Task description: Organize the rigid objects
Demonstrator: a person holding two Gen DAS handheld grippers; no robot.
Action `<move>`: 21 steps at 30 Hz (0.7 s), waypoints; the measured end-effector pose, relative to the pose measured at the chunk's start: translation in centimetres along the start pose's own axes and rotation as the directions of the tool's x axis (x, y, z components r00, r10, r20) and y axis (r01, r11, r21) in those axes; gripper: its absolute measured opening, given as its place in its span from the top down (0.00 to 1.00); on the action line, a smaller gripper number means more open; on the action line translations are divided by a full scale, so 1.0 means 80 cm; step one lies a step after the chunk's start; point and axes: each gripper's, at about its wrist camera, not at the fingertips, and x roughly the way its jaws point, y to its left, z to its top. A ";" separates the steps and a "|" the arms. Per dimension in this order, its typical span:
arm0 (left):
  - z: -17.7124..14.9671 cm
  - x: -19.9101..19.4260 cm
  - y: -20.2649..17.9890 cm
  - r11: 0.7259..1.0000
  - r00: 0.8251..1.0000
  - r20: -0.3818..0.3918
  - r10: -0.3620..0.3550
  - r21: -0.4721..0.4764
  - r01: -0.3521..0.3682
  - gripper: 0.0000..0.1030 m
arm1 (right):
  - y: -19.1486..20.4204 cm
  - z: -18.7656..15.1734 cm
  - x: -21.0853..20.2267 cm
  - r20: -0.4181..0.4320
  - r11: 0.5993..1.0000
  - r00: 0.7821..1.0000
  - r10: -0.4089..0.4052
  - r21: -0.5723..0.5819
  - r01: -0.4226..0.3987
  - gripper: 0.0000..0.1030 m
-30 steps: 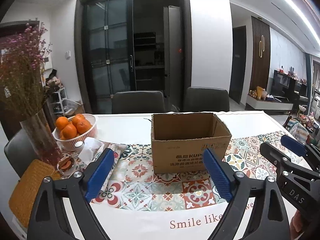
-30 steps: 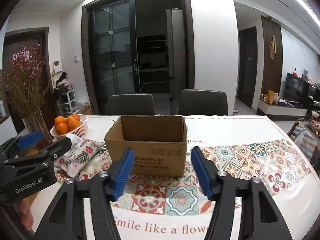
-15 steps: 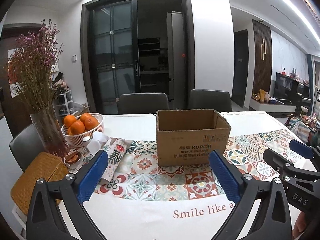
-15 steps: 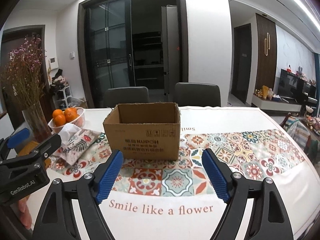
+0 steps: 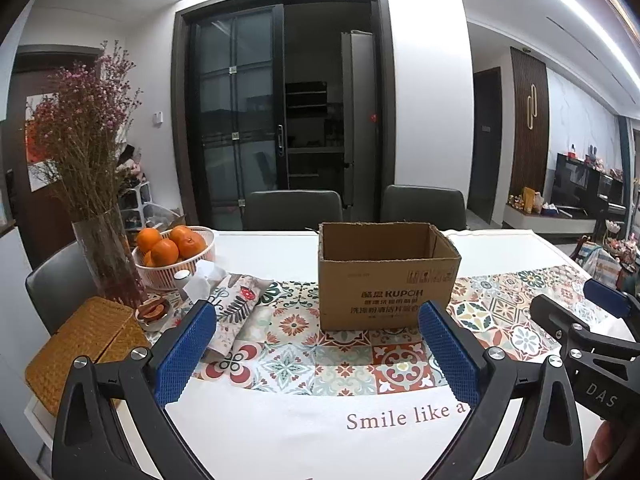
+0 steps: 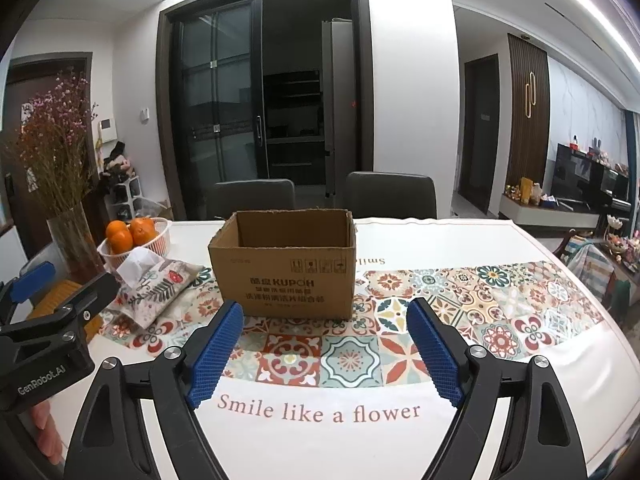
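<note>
An open-topped cardboard box (image 5: 384, 280) (image 6: 284, 276) stands upright on the patterned runner in the middle of the table. Only its far inner walls show; its floor is hidden. My left gripper (image 5: 317, 312) hovers over the table's near edge, short of the box, open wide with nothing between its blue pads (image 5: 186, 356). To its right, my right gripper (image 6: 325, 308) also faces the box from a short way back. Its jaws are opening and nothing is between them. Each gripper shows at the edge of the other's view.
At the left stand a white basket of oranges (image 5: 176, 248), a glass vase of dried flowers (image 5: 104, 256), a floral tissue pouch (image 5: 236, 308), a small dish (image 5: 152, 310) and a woven mat (image 5: 80, 348). Two dark chairs (image 5: 294, 210) sit behind the table. A hand (image 6: 46, 432) holds the left gripper.
Both grippers have drawn back from the box, which now looks smaller and farther off. The jaws of both have spread wider.
</note>
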 end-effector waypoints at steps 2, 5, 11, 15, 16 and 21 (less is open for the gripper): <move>0.000 0.000 0.000 1.000 1.000 -0.001 -0.002 0.004 0.002 0.00 | -0.001 0.001 -0.002 0.005 1.000 1.000 -0.002 0.001 0.002 0.18; -0.001 0.001 -0.001 1.000 1.000 -0.006 -0.006 0.004 0.006 0.00 | -0.003 0.001 -0.003 0.006 1.000 1.000 -0.003 0.003 0.002 0.18; -0.003 0.002 -0.002 1.000 1.000 -0.013 -0.010 0.005 0.010 0.00 | -0.004 0.003 -0.003 0.005 1.000 1.000 -0.003 0.006 0.003 0.18; -0.003 0.001 -0.002 1.000 1.000 -0.014 -0.006 0.006 0.006 0.00 | -0.005 0.002 -0.002 0.004 1.000 1.000 -0.003 0.006 0.003 0.18; -0.003 0.002 -0.002 1.000 1.000 -0.013 -0.004 0.007 0.004 0.00 | -0.005 0.002 -0.002 0.004 1.000 1.000 -0.004 0.006 0.004 0.18; -0.003 0.001 -0.004 1.000 1.000 -0.012 0.001 0.010 0.000 0.00 | -0.006 0.002 -0.002 0.003 1.000 1.000 -0.006 0.007 0.006 0.18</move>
